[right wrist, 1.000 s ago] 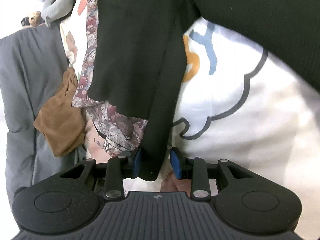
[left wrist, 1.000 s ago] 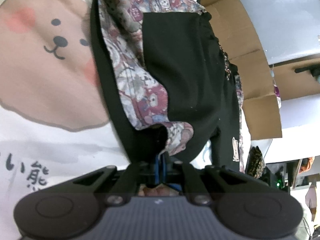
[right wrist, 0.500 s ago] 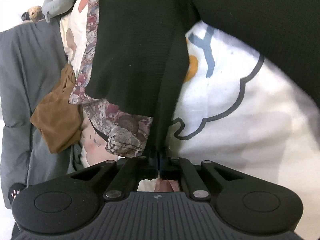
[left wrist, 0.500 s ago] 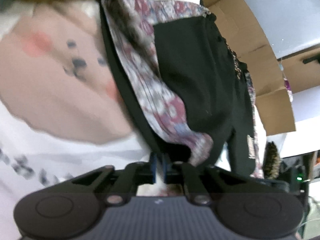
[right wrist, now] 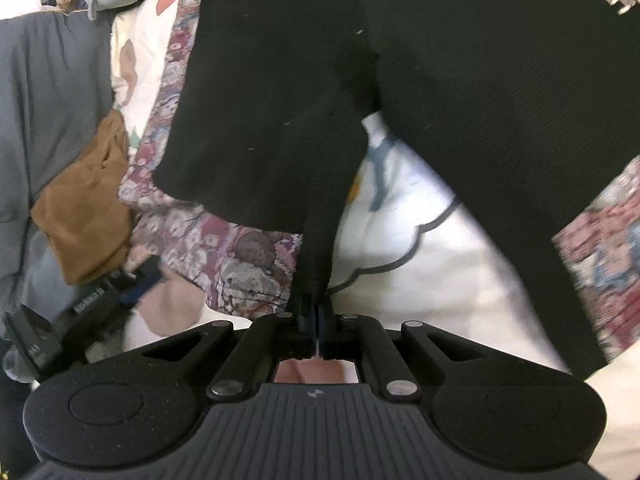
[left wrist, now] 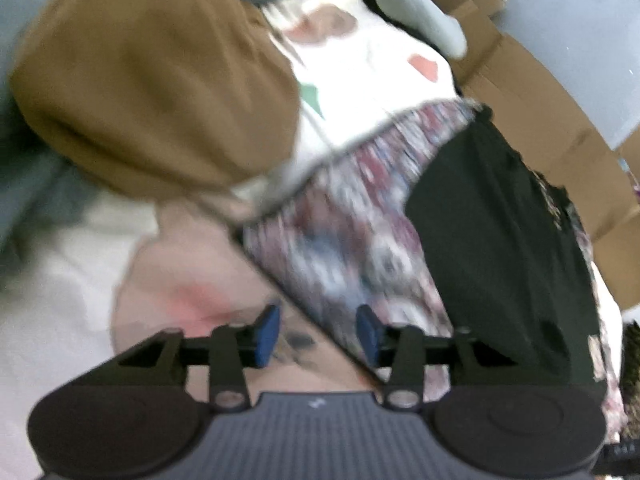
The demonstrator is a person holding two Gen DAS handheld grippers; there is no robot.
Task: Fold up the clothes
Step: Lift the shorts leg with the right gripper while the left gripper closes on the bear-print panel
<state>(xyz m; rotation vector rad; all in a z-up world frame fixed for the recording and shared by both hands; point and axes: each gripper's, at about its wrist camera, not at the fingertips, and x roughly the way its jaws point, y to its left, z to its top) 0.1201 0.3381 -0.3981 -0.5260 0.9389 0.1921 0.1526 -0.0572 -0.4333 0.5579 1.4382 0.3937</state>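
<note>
Black garment (right wrist: 280, 120) pinched in right gripper (right wrist: 317, 312) — left gripper (left wrist: 318, 334) spread, empty.

Your black garment (right wrist: 400, 80) with the floral lining (right wrist: 224, 248) lies spread over the white printed cloth (right wrist: 420, 280). One black fold rises in a narrow, taut strip to your right tool (right wrist: 318, 320), pinched between its closed pads. Beside it sits a crumpled brown garment (left wrist: 152, 92), bunched against the floral edge.
</note>
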